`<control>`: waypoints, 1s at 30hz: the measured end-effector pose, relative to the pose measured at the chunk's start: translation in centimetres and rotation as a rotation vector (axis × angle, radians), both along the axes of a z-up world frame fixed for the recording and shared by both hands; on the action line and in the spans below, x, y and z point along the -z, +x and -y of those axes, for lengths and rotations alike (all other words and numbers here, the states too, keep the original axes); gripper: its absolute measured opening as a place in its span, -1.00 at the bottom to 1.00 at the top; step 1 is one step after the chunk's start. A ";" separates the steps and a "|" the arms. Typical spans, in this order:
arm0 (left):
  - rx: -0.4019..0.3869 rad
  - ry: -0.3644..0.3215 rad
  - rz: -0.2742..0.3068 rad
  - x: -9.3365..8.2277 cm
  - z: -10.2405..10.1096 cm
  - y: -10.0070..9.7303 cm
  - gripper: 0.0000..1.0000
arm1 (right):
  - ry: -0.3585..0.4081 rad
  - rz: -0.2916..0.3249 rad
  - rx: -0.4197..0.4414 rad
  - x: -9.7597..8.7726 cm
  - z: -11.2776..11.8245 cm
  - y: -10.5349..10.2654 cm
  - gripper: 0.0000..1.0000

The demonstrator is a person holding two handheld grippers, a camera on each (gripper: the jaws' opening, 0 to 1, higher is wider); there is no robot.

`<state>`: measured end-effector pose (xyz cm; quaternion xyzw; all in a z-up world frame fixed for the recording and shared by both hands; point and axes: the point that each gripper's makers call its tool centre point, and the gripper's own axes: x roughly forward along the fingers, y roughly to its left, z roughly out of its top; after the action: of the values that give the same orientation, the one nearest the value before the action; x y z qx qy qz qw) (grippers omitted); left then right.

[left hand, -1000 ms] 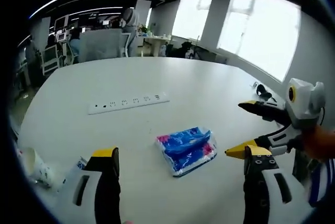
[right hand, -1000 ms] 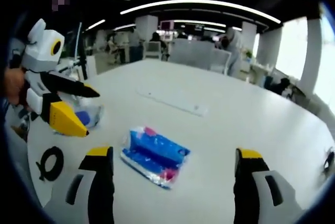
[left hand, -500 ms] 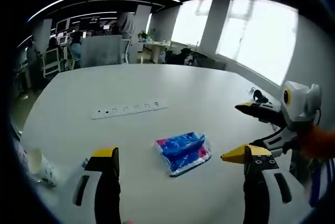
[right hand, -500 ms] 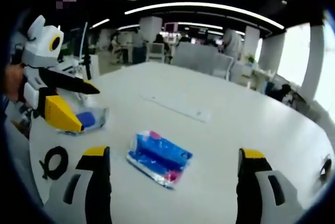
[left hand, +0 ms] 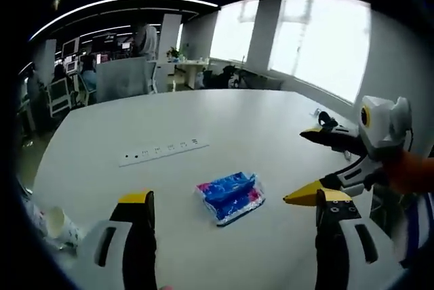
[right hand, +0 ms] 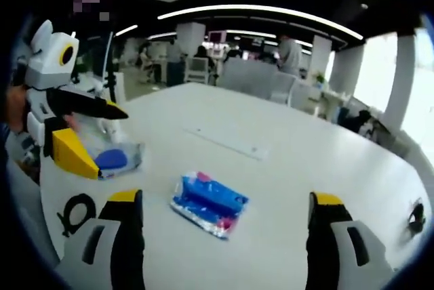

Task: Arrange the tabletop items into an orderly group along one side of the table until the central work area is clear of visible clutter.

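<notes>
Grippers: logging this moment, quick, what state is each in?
Left gripper: open, holding nothing.
Right gripper: open, holding nothing.

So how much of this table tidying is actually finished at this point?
Little looks done. The blue tissue pack lies in the middle of the white table, with the power strip behind it. A clear bag and a coiled black cable sit near one edge. Nothing is in hand: the left gripper and right gripper are both open, short of the pack.
</notes>
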<state>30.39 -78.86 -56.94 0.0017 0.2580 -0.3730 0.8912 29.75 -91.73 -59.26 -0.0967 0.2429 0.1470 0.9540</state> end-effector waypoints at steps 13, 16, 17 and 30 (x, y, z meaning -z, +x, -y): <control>0.055 0.028 0.052 -0.9 -1.4 -0.7 0.95 | -0.020 0.008 -0.007 -1.6 -1.5 -1.3 0.95; 0.068 0.030 0.066 -1.2 -1.8 -1.1 0.95 | -0.022 0.003 0.003 -1.6 -1.5 -1.5 0.90; 0.072 0.034 0.070 -1.3 -2.0 -1.2 0.95 | -0.019 0.001 0.007 -1.6 -1.6 -1.6 0.88; 0.093 0.028 0.065 -0.9 -4.1 -2.6 0.94 | -0.028 0.005 0.025 -2.1 -3.6 -2.5 0.78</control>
<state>27.76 -74.78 -56.08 0.0384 0.2339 -0.4102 0.8807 27.22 -88.17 -57.19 -0.1074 0.2439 0.1313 0.9549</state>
